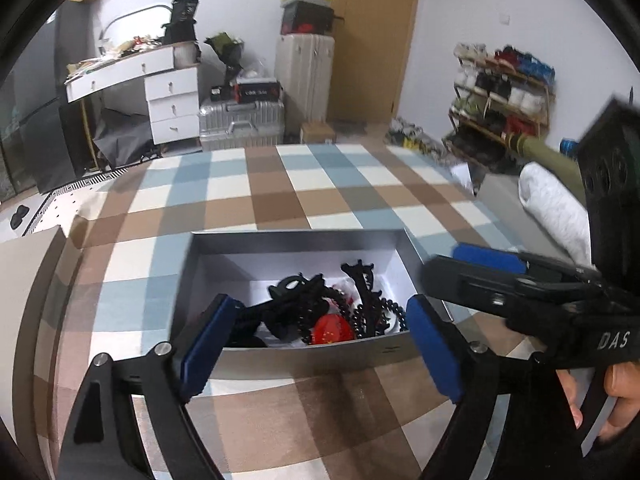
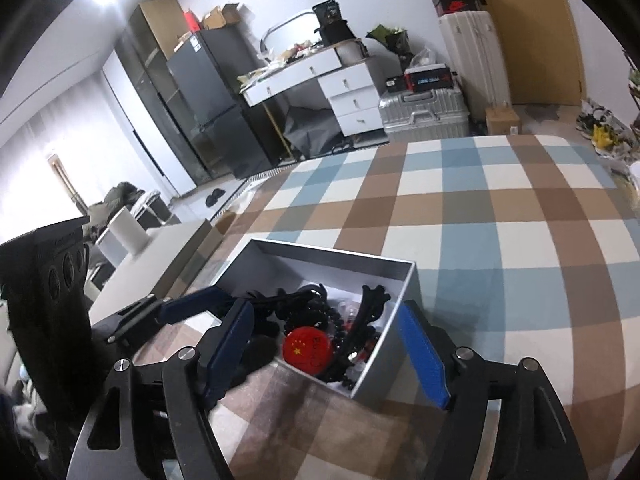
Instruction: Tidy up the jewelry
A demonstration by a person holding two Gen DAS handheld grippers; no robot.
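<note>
A grey box (image 1: 296, 236) with a white inside stands on the checked tablecloth (image 1: 280, 184). In it lie strings of black beads (image 1: 376, 312), black ornaments (image 1: 292, 292) and a round red disc (image 1: 334, 330) with yellow stars. My left gripper (image 1: 320, 304) is open; its blue pads straddle the box's near wall and hold nothing. My right gripper (image 1: 444, 266) reaches in from the right, just over the box's right rim. In the right wrist view the right gripper (image 2: 324, 308) is open over the near corner of the box (image 2: 332, 254), above the red disc (image 2: 307, 350). The left gripper (image 2: 216, 296) enters from the left.
A grey board (image 1: 24, 280) lies off the cloth's left edge. A white roll (image 2: 128, 232) stands beyond it. A white towel roll (image 1: 556, 208) sits at the right. Behind the table are suitcases (image 1: 240, 124), white drawers (image 1: 172, 100) and a shoe rack (image 1: 500, 96).
</note>
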